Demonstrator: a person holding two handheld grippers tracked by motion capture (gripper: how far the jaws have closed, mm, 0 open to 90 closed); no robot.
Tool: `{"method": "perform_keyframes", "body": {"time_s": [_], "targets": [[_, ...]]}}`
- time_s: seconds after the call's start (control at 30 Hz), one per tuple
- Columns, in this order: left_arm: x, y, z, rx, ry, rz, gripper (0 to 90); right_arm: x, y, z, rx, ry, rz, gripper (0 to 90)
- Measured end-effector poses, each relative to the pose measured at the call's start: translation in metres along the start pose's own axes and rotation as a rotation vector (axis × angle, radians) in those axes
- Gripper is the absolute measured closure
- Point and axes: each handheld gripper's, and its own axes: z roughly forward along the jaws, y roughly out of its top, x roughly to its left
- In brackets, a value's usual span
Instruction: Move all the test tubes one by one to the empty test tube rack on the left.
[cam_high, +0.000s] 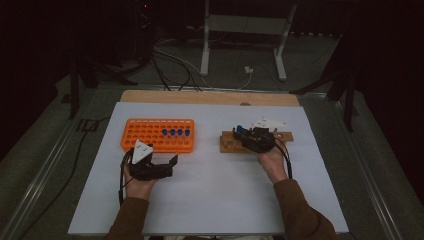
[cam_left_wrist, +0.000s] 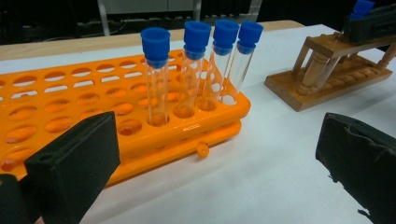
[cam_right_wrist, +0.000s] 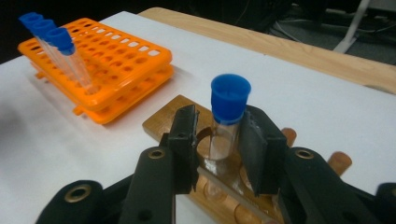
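An orange tube rack stands at the left of the white table top, with several blue-capped glass tubes upright in its right-hand holes. My left gripper rests just in front of that rack's right end, open wide, with nothing between its fingers. To the right stands a small wooden rack. One blue-capped tube stands upright in it. My right gripper is over this wooden rack, and its two pads sit against the tube's sides just under the cap.
The white board lies on a wooden table whose bare edge shows at the back. Behind it are floor cables and a metal stand's legs. The orange rack sits a hand's width from the wooden one.
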Motion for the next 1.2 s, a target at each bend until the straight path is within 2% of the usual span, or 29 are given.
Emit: {"method": "perform_keyframes", "body": {"time_s": [0.1, 0.4, 0.87, 1.2], "targets": [[0.0, -0.001, 0.001, 0.003, 0.0, 0.001, 0.6, 0.003, 0.001, 0.003, 0.002, -0.014, -0.022, 75.1], [-0.002, -0.002, 0.003, 0.017, -0.002, 0.011, 0.6, 0.008, 0.001, 0.006, 0.003, -0.042, -0.045, 76.2], [-0.004, -0.002, 0.005, 0.019, -0.01, 0.012, 0.6, 0.009, 0.002, 0.005, 0.006, -0.052, -0.04, 76.5], [-0.004, -0.001, 0.007, 0.019, -0.024, 0.003, 0.6, 0.007, 0.011, -0.008, -0.031, -0.044, -0.022, 76.5]]}}
